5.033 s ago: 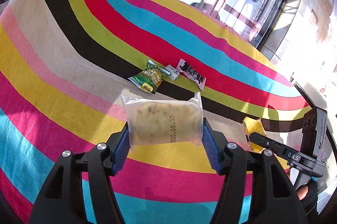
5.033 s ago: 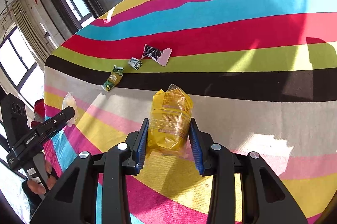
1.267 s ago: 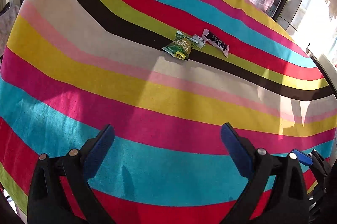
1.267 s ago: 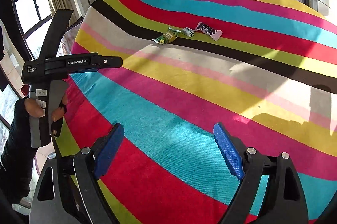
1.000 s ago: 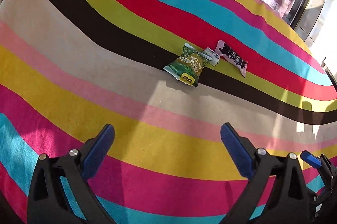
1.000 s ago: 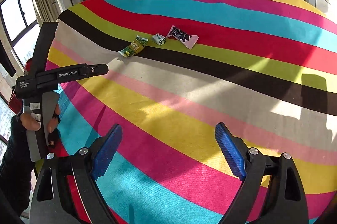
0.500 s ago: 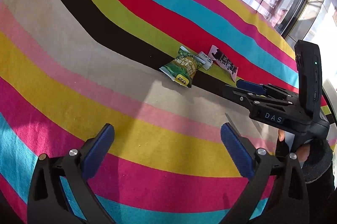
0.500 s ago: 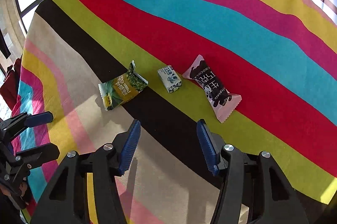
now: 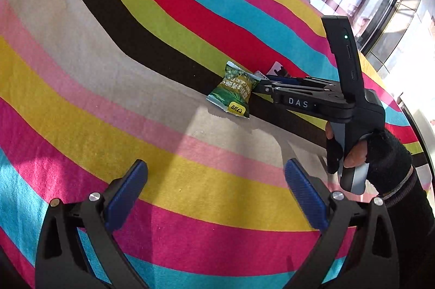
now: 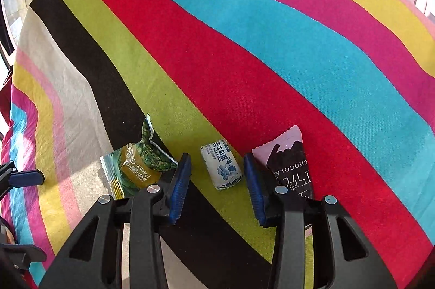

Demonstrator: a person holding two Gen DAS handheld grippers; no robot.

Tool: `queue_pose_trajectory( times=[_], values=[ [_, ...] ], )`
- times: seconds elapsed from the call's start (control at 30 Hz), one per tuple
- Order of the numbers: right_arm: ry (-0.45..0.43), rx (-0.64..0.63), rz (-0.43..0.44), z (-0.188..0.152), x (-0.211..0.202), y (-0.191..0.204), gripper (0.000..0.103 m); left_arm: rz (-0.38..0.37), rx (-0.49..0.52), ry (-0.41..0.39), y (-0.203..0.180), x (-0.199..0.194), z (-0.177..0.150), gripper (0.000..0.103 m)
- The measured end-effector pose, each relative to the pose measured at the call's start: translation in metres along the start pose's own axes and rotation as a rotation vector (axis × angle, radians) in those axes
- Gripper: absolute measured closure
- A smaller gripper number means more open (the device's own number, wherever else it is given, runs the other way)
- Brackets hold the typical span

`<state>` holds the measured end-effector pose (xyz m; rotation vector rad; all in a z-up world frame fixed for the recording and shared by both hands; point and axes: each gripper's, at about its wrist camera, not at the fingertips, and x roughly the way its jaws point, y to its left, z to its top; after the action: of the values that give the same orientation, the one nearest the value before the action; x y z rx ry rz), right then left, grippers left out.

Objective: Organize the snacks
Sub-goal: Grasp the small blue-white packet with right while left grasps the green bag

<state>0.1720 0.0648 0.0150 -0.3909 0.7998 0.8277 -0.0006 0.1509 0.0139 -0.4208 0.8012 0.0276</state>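
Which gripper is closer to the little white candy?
The right. The right gripper has just been closing with the little white candy between its fingers, pads not yet touching. The left gripper hangs open well back from the snacks, over the yellow stripe.

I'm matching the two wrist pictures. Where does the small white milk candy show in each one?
Left wrist: milk candy, barely a sliver, right of centre, behind the green pea packet.
Right wrist: lower centre, between the right gripper fingers, untouched.
Shared landmark: the green pea packet, just left of the candy.
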Motion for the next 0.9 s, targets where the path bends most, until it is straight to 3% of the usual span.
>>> queue_pose_trajectory(
  times=[0.07, 0.13, 0.27, 0.57, 0.73, 0.9],
  values=[
    [0.003, -0.001, 0.006, 0.001, 0.002, -0.001, 0.064, -0.001, -0.002, -0.001, 0.000, 0.000, 0.000, 0.002],
    [0.005, -0.007, 0.004, -0.002, -0.001, 0.001, 0.082, -0.002, -0.004, -0.002, 0.000, -0.001, -0.001, 0.002],
    [-0.025, 0.029, 0.020, -0.027, -0.034, 0.007, 0.082, 0.003, -0.001, 0.000, -0.001, 0.000, 0.000, 0.002],
    [-0.078, 0.157, 0.054, -0.126, -0.122, 0.007, 0.082, 0.048, 0.008, 0.041, -0.010, 0.007, 0.006, 0.002],
    [-0.057, 0.228, 0.037, -0.179, -0.144, 0.001, 0.082, 0.153, 0.092, 0.134, -0.030, 0.041, 0.040, 0.002],
    [-0.086, 0.248, 0.025, -0.194, -0.156, 0.010, 0.082, 0.205, 0.208, 0.179, -0.054, 0.097, 0.073, 0.002]
  ],
)
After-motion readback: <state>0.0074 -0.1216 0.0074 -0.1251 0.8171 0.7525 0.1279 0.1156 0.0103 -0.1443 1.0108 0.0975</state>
